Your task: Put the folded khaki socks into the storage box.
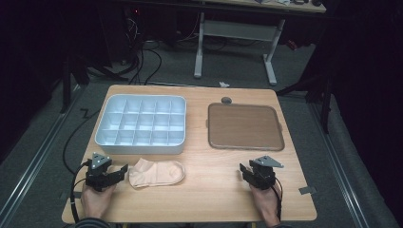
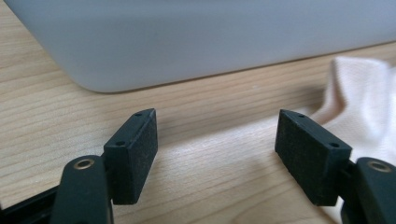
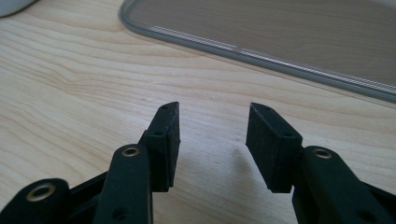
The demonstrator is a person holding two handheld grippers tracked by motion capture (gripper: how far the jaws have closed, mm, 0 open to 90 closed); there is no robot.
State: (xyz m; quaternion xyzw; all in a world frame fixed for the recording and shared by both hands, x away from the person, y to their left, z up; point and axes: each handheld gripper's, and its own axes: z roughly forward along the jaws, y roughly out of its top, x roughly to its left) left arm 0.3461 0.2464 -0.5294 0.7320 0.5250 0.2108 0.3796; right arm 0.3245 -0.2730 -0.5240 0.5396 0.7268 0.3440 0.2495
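Observation:
A pale peach sock lies flat on the wooden table near the front, left of centre. My left gripper rests on the table just left of the sock, pointing at it. In the left gripper view its jaws stand wide apart over bare wood, and the sock lies past the right jaw. My right gripper sits near the front right of the table. In the right gripper view its jaws are apart with nothing between them.
A white divided organiser box stands behind the sock; its wall is close ahead of the left gripper. A brown tray lies at the back right, with its rim ahead of the right gripper. The table edge runs near both hands.

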